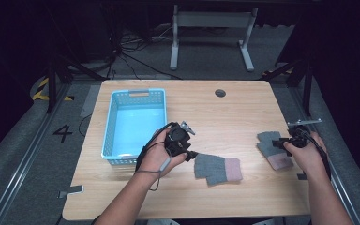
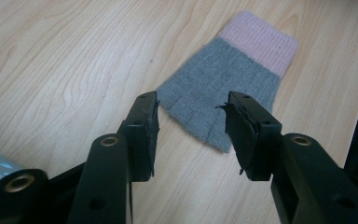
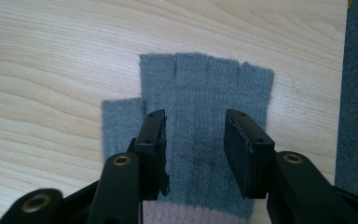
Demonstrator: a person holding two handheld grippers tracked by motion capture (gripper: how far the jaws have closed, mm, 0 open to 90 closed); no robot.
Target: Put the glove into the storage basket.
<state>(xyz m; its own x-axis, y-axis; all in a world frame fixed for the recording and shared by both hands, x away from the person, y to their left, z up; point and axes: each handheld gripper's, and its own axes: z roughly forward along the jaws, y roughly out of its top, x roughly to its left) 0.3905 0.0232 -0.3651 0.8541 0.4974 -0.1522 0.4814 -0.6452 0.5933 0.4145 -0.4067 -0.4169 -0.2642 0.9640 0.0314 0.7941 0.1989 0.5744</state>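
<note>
Looks like both gloves are headed for the blue basket (image 1: 136,123), so with the left gripper (image 2: 193,135) open over the middle glove (image 2: 228,79) and the right gripper (image 3: 195,149) open over the right-edge glove (image 3: 200,98), I'd press down before pinching the knit.

Left claw (image 2: 192,126) agape, right claw (image 3: 195,140) agape, both low.

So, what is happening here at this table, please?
A person holds a gripper in each hand over a wooden table. The left gripper is open, aimed at the finger end of one grey and pink fingerless glove. The right gripper is open above the second glove. Both gloves lie flat. A blue basket stands at the left.
</note>
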